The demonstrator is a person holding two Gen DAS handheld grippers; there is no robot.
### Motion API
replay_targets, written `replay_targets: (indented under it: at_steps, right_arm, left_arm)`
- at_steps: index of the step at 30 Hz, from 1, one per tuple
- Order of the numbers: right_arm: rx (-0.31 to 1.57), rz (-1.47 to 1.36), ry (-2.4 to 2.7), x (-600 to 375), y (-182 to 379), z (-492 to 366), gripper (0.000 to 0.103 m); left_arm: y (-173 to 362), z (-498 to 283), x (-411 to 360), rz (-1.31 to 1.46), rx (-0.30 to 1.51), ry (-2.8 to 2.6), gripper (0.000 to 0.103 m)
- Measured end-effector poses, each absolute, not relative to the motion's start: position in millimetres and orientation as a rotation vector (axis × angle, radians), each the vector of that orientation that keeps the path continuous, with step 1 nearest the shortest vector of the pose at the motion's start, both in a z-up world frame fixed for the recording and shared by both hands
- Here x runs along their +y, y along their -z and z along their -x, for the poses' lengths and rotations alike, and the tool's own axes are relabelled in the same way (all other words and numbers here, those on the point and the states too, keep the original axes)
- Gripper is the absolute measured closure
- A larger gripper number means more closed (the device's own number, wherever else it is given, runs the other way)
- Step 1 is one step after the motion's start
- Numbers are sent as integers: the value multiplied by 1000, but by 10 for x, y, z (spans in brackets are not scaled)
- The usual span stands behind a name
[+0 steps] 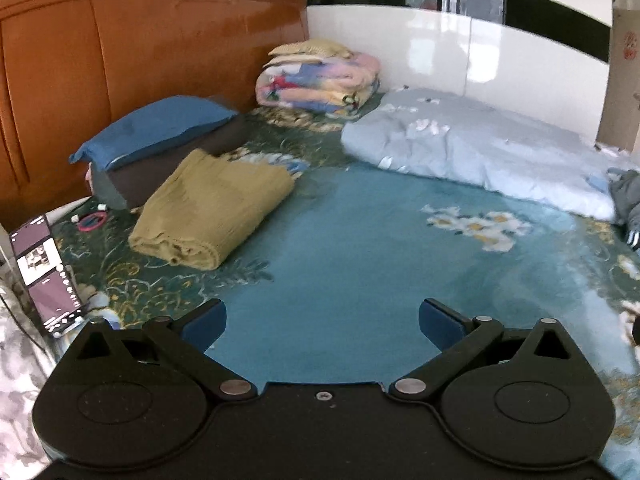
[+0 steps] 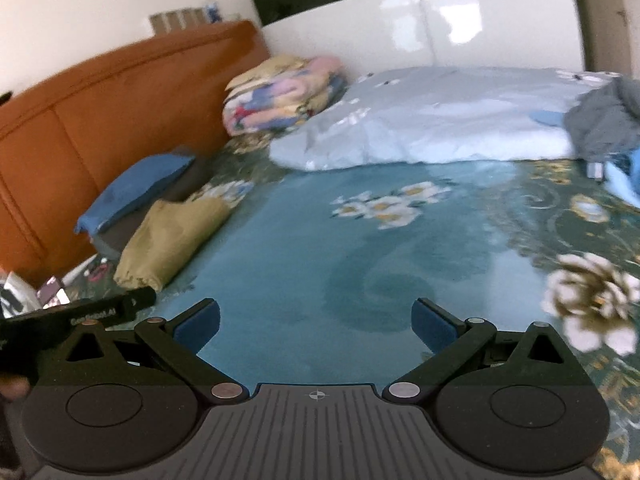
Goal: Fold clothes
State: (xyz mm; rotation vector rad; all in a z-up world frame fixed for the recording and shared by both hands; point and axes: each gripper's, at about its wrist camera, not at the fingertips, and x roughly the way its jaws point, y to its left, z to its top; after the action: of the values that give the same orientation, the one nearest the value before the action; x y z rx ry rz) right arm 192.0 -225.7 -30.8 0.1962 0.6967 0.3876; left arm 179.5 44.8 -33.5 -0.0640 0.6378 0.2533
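Grey clothes (image 2: 604,124) cut off at frame edge beyond my blurred bed (image 2: 320,272), olive cloth (image 1: 212,208) folded near headboard (image 1: 120,60), my left tool (image 1: 322,326) and right tool (image 2: 316,322) both gaping, empty.

Hardly any legible text. Right wrist view: white lettering on the black bar (image 2: 80,316) at near left, blurred, seems to end in "AI", rest not readable. Left wrist view: phone (image 1: 46,276) at near left has a lit screen, its text too small to read. Red sticker (image 1: 629,46) on far right wall, unreadable.
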Motion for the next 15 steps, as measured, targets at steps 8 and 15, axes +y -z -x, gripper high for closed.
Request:
replay_targets:
  at_steps: [8, 15]
  right_arm:
    - [729, -247, -367, -2136, 509, -2047, 0]
    - [720, -251, -335, -2275, 417, -1811, 0]
  left_arm:
    - [407, -1638, 521, 4, 668, -223, 1]
    - [439, -1433, 481, 57, 674, -219, 1]
